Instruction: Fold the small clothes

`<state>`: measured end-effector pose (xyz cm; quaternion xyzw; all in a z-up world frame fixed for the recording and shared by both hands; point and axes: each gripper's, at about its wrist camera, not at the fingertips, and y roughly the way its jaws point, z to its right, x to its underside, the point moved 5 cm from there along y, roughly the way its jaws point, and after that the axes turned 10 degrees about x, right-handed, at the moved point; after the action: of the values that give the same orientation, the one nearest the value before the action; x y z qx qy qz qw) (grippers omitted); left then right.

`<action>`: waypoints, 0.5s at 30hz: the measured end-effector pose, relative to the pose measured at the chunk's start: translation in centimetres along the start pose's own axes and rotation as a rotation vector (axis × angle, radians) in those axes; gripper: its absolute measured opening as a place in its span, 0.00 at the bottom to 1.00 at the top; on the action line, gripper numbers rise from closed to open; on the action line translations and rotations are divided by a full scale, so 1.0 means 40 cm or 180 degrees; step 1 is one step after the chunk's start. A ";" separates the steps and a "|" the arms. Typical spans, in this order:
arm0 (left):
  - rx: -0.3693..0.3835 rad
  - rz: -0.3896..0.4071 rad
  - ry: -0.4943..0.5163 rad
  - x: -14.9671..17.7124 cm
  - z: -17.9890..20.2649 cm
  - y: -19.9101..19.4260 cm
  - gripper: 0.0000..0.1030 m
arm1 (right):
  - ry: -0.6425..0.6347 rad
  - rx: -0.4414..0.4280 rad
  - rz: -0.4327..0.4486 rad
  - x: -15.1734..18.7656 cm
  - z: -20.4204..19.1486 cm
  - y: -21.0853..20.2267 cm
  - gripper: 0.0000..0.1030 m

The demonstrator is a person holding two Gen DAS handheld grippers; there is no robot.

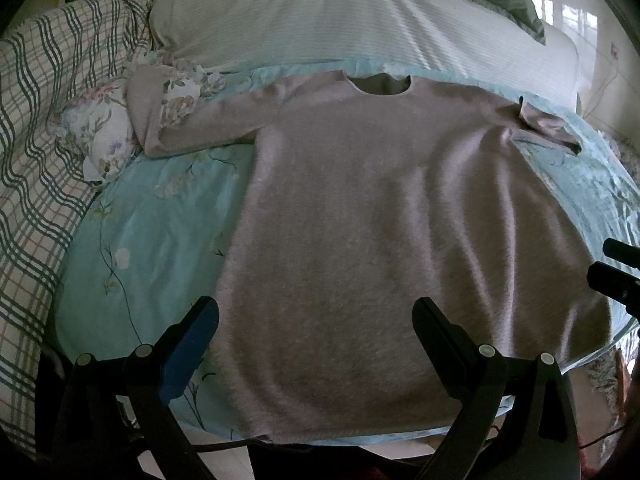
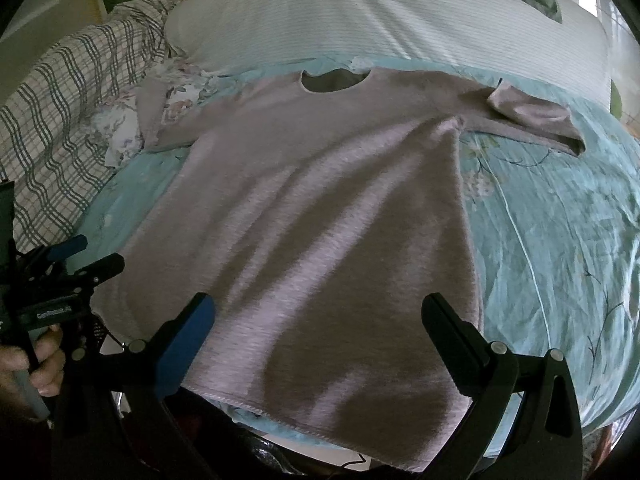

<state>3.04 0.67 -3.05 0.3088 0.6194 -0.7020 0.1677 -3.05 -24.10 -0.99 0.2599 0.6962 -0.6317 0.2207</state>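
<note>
A mauve long-sleeved sweater (image 1: pixel 380 220) lies spread flat, neckline away from the cameras, on a pale blue floral bedsheet (image 1: pixel 160 216) covering the bed. Its one sleeve reaches onto a floral pillow (image 1: pixel 104 136); the other sleeve (image 2: pixel 536 120) is folded back on itself. The left gripper (image 1: pixel 316 312) hovers over the hem with jaws wide apart, holding nothing. The right gripper (image 2: pixel 318 308) hangs likewise, jaws spread and empty. A white ribbed blanket (image 2: pixel 380 24) lies beyond the collar, a plaid quilt (image 1: pixel 40 128) beside.
</note>
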 end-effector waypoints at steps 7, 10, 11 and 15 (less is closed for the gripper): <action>-0.0007 0.0025 0.0013 0.000 0.002 0.002 0.95 | -0.0006 -0.0021 0.0008 0.000 0.004 0.004 1.00; -0.0005 0.0022 0.0019 -0.002 0.001 0.005 0.95 | 0.0010 -0.0036 -0.0001 0.000 0.004 0.004 1.00; -0.0001 0.0024 0.0020 -0.002 0.002 0.007 0.95 | 0.0022 -0.0048 -0.0008 -0.001 0.004 0.004 1.00; 0.0014 -0.0075 0.0019 -0.001 0.005 0.020 0.95 | 0.0025 -0.0053 -0.0010 -0.005 0.007 0.010 1.00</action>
<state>3.53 0.31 -3.62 0.3040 0.6219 -0.7044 0.1570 -2.66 -24.37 -1.19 0.2594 0.7027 -0.6252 0.2191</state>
